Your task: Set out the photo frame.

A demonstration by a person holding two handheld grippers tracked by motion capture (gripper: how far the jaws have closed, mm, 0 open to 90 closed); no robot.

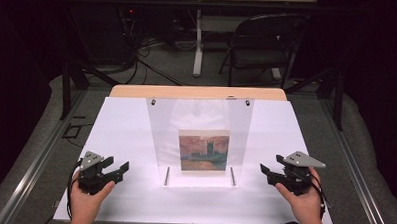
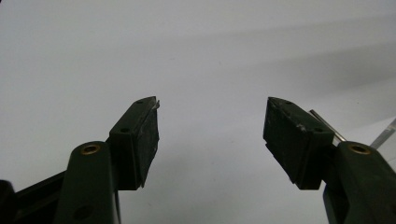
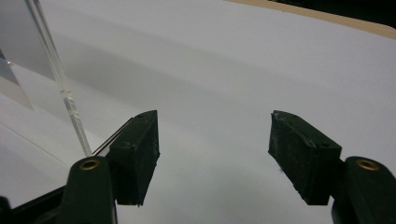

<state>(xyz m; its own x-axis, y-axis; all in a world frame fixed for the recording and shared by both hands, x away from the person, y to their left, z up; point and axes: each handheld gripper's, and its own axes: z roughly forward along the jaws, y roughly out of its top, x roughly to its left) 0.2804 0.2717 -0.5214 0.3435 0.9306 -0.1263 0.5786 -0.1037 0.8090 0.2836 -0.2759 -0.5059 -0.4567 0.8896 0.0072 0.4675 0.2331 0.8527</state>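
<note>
Lab or recording studio, not home. Dark curtained surround, black metal frame legs (image 1: 66, 82) on grey carpet, cables (image 1: 138, 55) trailing to equipment with red light (image 1: 131, 11). Folding chair (image 1: 261, 46) behind. Wooden table (image 1: 197, 92) covered with white sheet (image 1: 120, 134), lit from above like test bench.

Wooden table (image 1: 137, 91), white sheet (image 1: 120, 139) over it, clear picture stand (image 1: 198, 122) on top
</note>
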